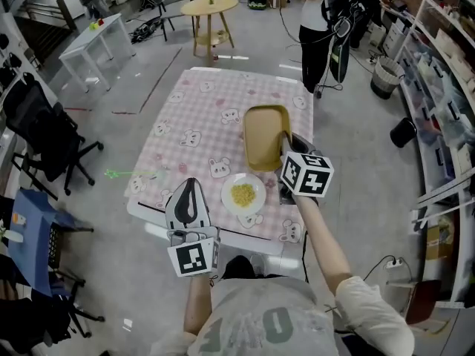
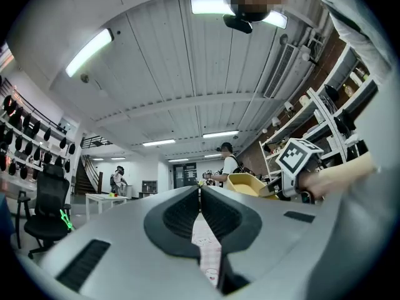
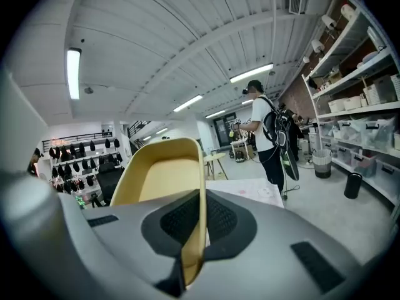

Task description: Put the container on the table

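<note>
A yellow container (image 1: 265, 133) is over the right half of the pink checked table (image 1: 200, 117). My right gripper (image 1: 289, 139) is shut on the near right rim of the container. In the right gripper view the jaws pinch the container's rim (image 3: 199, 195), and its hollow inside (image 3: 164, 175) faces the camera. I cannot tell whether the container touches the cloth. My left gripper (image 1: 190, 183) is shut and holds nothing at the table's near edge. In the left gripper view its tips (image 2: 200, 190) meet, with the container (image 2: 245, 184) beyond them to the right.
A white plate with yellow food (image 1: 243, 194) lies on the table between the two grippers. A person (image 1: 318, 28) stands past the far right corner. A round wooden table (image 1: 210, 9), a white table (image 1: 93, 41), a black chair (image 1: 41, 136) and shelves (image 1: 445, 87) surround the table.
</note>
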{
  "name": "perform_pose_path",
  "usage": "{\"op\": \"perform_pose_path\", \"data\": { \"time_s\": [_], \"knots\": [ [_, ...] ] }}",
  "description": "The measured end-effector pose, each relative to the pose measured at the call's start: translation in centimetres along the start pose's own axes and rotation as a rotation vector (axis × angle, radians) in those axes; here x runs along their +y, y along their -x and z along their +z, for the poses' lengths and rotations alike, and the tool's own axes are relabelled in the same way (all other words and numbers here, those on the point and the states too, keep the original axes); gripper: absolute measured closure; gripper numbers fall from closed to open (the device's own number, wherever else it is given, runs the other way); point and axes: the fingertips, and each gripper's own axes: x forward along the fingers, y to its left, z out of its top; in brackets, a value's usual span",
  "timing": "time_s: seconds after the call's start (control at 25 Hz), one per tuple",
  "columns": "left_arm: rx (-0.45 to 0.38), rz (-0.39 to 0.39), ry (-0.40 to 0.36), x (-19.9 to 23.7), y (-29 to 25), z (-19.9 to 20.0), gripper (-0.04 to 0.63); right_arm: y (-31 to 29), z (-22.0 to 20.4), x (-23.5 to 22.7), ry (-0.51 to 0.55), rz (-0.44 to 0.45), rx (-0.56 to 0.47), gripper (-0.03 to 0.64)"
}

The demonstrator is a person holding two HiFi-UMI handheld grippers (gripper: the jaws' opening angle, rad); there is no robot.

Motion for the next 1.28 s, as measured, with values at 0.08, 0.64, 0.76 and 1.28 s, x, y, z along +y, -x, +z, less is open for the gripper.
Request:
{"op": "perform_pose_path", "data": {
  "time_s": [0.08,0.64,0.76,1.28],
  "knots": [
    [-0.001,-0.001,-0.01,0.1,-0.9,-0.1,0.561,-2.6,-0.6,-0.8,-0.006,-0.011,0.045,0.586],
    [0.017,-0.05,0.007,2.1,-6.3,-1.5,0.561,-12.8,-11.1,-4.5,-0.06,-0.132,0.427,0.586],
    [0.023,-0.052,0.012,2.6,-6.9,-2.0,0.561,-13.5,-12.7,-5.1,-0.08,-0.154,0.475,0.586],
    [0.042,-0.065,0.034,3.6,-7.8,-3.5,0.561,-14.9,-17.5,-5.7,-0.106,-0.19,0.627,0.584]
  ]
}}
